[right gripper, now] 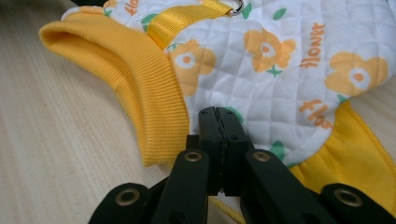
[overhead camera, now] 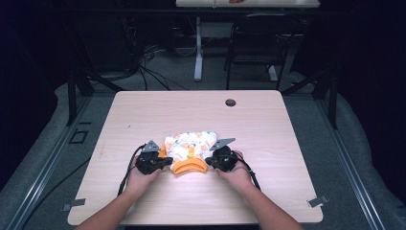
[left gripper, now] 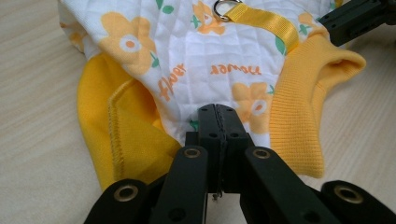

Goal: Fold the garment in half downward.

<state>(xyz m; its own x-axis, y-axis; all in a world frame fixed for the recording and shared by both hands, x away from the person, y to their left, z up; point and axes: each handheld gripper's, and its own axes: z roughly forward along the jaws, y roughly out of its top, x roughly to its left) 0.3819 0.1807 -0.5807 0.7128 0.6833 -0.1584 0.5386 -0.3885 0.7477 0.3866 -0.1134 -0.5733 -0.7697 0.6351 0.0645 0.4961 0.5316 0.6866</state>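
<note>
High view shows my left gripper (overhead camera: 165, 162) and right gripper (overhead camera: 209, 160), fingers closed on a quilted white orange-flowered pet garment (overhead camera: 189, 146) on the pale wooden desk (overhead camera: 268, 143).

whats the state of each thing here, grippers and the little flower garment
left gripper: jaws shut, at the garment's quilted edge; a pinch of cloth is likely but the contact is hidden
right gripper: jaws shut at the opposite edge, same doubt
garment: lying flat on the table, not lifted, between the two grippers
ribbed collar: open, facing the person
yellow strap: flat along the back, metal ring at its end
</note>
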